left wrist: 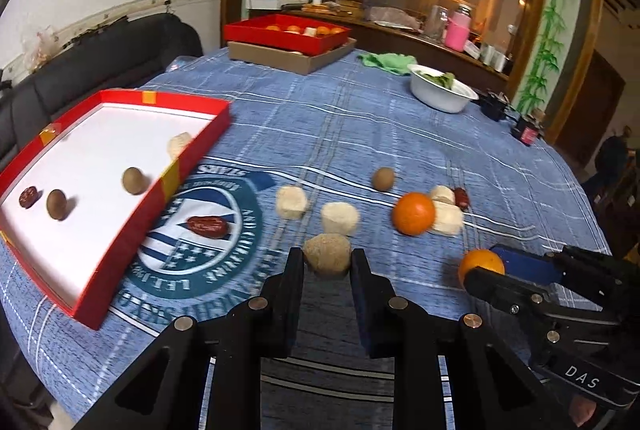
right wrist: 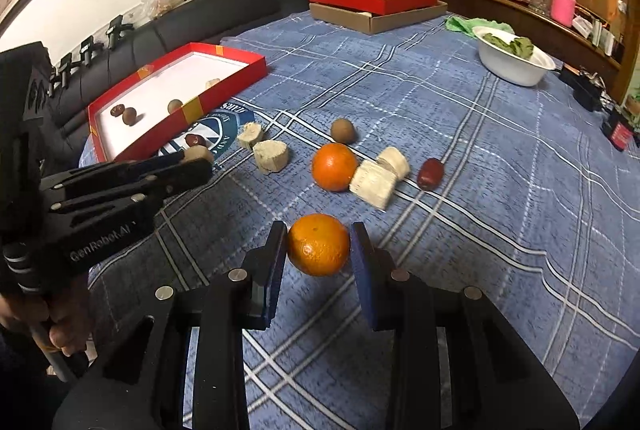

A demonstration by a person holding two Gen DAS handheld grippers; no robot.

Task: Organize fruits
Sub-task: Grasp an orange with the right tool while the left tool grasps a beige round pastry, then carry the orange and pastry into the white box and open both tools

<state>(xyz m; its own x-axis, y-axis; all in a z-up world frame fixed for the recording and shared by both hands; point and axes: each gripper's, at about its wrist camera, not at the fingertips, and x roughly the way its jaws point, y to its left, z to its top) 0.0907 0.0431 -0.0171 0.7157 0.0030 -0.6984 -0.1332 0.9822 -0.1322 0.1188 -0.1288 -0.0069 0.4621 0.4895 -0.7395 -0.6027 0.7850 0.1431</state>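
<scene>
My left gripper (left wrist: pixel 327 257) is shut on a beige cylindrical chunk (left wrist: pixel 327 254), held just above the blue cloth. It shows again in the right wrist view as the left gripper (right wrist: pixel 196 155) at the left edge. My right gripper (right wrist: pixel 319 244) is shut on an orange (right wrist: pixel 319 244), also visible as the orange (left wrist: pixel 480 264) low on the right. A second orange (right wrist: pixel 334 166), several beige chunks (right wrist: pixel 374 183), a brown round fruit (right wrist: pixel 343 130) and red dates (right wrist: pixel 430 173) lie on the cloth. The red tray (left wrist: pixel 188 157) at left holds two brown fruits, a date and a chunk.
Two stacked boxes (right wrist: pixel 376 5) with oranges sit at the table's far side. A white bowl (right wrist: pixel 514 63) with greens and a green cloth (left wrist: pixel 386 61) are at the far right. A dark sofa (right wrist: pixel 224 9) borders the left. A hand (right wrist: pixel 60 334) grips the left handle.
</scene>
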